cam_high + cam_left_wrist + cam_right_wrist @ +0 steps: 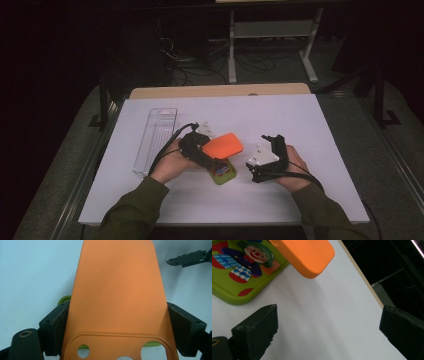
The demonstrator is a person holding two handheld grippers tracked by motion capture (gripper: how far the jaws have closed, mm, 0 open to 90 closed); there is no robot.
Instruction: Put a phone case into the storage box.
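The orange phone case (223,145) sits near the middle of the white table (300,125), lifted off the surface and gripped across its width by the left gripper (207,150), whose 2 jaws press against its long edges; in the left gripper view the orange phone case (117,290) runs up between the black jaws toward 12 o'clock, with its camera cut-outs at the bottom. Under it, toward 6 o'clock in the high view, lies a green phone case (223,172) flat on the table, printed with a clown figure; in the right gripper view that green phone case (239,270) sits at 10 o'clock, and the orange phone case (308,255) hangs over its corner at 12 o'clock, casting a soft shadow on the table. The right gripper (267,142) rests at 3 o'clock from the cases, close but apart from them, its 2 jaws spread wide with bare table between them. A clear plastic tray (156,140) lies at 9 o'clock, beyond the left hand (170,162), its long side running away from the person.
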